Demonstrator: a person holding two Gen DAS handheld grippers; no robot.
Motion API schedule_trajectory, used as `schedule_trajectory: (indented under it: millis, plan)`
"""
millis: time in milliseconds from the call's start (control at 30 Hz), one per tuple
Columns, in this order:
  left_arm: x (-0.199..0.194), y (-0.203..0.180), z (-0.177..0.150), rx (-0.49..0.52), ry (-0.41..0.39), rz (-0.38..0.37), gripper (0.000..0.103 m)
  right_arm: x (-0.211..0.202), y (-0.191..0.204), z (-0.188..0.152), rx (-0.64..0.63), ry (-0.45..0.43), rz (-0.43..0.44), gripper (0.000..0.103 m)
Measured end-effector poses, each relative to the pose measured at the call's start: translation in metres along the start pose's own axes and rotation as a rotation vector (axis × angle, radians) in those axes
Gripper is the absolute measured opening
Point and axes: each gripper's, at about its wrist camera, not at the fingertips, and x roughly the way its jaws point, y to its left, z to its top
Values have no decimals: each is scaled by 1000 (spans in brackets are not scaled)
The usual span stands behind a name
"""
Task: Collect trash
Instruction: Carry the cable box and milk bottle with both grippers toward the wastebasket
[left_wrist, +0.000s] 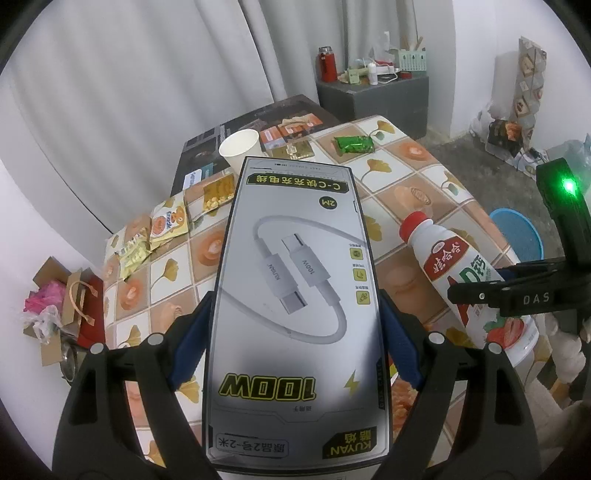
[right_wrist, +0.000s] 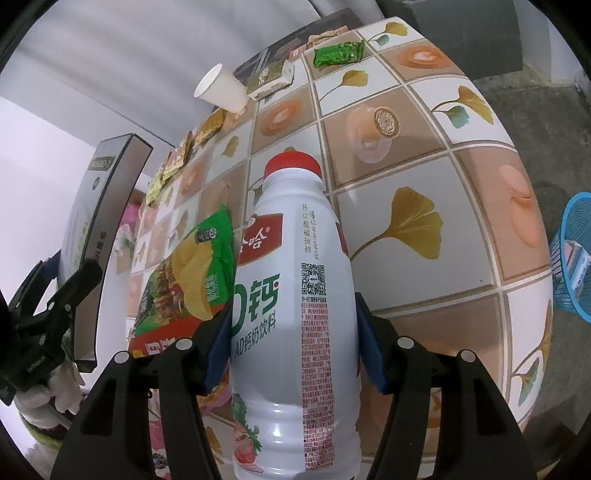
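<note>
My left gripper (left_wrist: 295, 302) is shut on a tall grey charging-cable box (left_wrist: 295, 240), its blue pads pressing both long sides and holding it above the tiled table (left_wrist: 406, 177). That box (right_wrist: 99, 206) also shows at the left of the right wrist view. My right gripper (right_wrist: 294, 314) is shut on a white milk-drink bottle (right_wrist: 295, 295) with a red cap, gripped around its middle. The bottle (left_wrist: 454, 258) appears tilted at the right in the left wrist view, with the right gripper's black finger (left_wrist: 480, 295) across it.
On the table lie a white paper cup (left_wrist: 240, 147), a green wrapper (left_wrist: 354, 144), several yellow snack packets (left_wrist: 166, 221) and a green chip bag (right_wrist: 192, 273). A blue mesh basket (right_wrist: 572, 258) stands on the floor beyond the table's right edge. Bags sit on the floor at left.
</note>
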Motion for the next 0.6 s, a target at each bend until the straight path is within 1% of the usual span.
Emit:
schedule_trajectory:
  millis: [233, 367, 467, 600]
  plan:
    - [-11, -5, -3, -11, -20, -9, 80, -19, -3, -4, 9, -35, 17, 58]
    - [-19, -8, -7, -52, -37, -53, 80, -37, -7, -9, 20, -75, 24, 58]
    - [-26, -15, -12, -87, -54, -91, 80, -55, -14, -16, 37, -121, 29, 58]
    - [-32, -28, -18, -86, -79, -120, 80, -70, -24, -29, 68, -161, 34, 58]
